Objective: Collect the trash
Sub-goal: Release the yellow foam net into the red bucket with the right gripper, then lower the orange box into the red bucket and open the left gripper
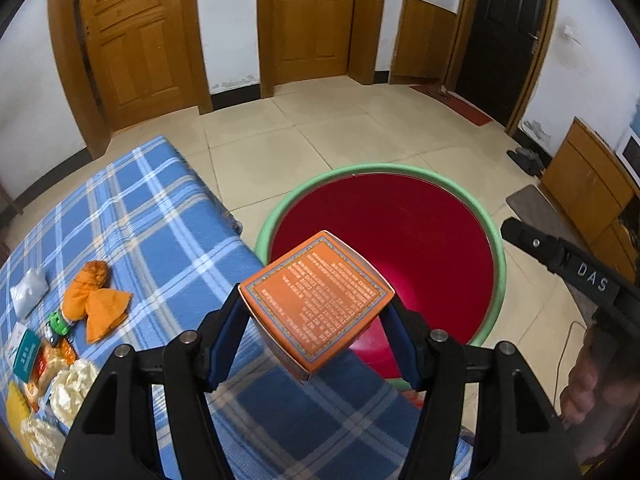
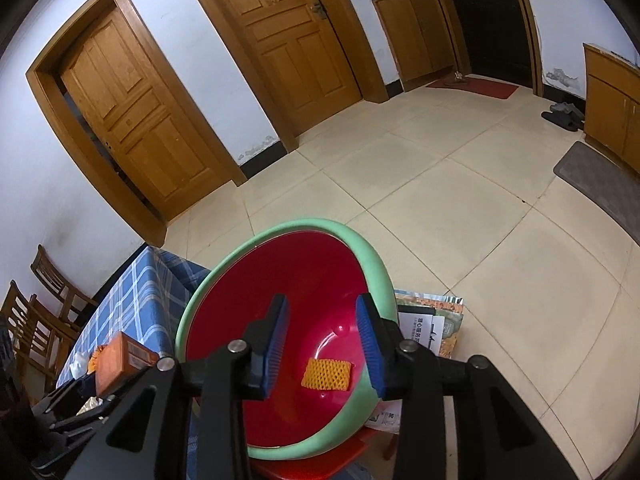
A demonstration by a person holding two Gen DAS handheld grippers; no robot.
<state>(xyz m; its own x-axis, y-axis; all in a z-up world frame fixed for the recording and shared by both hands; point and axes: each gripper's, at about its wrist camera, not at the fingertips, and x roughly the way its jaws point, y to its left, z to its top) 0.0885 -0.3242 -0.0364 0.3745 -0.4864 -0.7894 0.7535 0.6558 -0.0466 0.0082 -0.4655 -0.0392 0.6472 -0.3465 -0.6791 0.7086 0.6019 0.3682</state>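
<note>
My left gripper (image 1: 316, 312) is shut on an orange carton (image 1: 316, 304) with printed text, held at the near rim of the red basin with a green rim (image 1: 360, 170). The same carton (image 2: 120, 360) and the left gripper show at the lower left of the right wrist view. My right gripper (image 2: 322, 320) is open above the basin (image 2: 372, 264), nothing between its blue pads (image 2: 370, 336). An orange foam net (image 2: 326, 374) lies on the basin's bottom. More trash lies on the blue plaid cloth (image 1: 152, 232): an orange crumpled wrapper (image 1: 96, 300), a white packet (image 1: 28, 290), several snack packs (image 1: 44, 364).
The basin sits on a red stool (image 2: 340, 460) beside the cloth-covered table. Papers and flat bags (image 2: 432, 324) lie on the tiled floor to its right. Wooden chairs (image 2: 44, 300) stand at the left, a cabinet (image 1: 592, 184) and mat (image 1: 536, 204) at the right, doors behind.
</note>
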